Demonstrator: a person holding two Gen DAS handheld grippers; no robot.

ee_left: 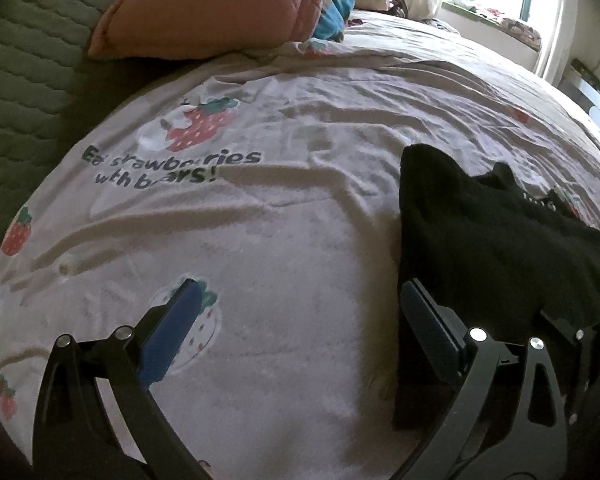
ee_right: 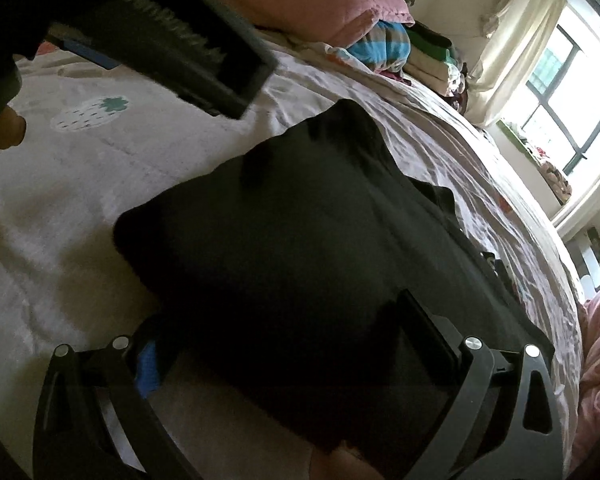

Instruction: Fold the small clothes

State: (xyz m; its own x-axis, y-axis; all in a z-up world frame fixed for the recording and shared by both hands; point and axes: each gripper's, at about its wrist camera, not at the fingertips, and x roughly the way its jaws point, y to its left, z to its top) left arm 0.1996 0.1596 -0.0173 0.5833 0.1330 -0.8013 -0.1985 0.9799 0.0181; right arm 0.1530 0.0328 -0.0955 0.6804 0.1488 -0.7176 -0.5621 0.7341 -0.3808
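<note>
While the black garment (ee_right: 320,248) lies on the strawberry bed sheet (ee_left: 260,240), the right gripper (ee_right: 300,344) has its fingers spread wide, with the cloth's near edge between them, likely ready to pinch it for a fold. The left gripper (ee_left: 300,312) is wide apart too, holding nothing. The cloth sits just beside its right finger (ee_left: 428,320).

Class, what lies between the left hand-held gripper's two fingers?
Only bare strawberry-print bedsheet, in the left wrist view; the black garment lies beside the right finger.
</note>
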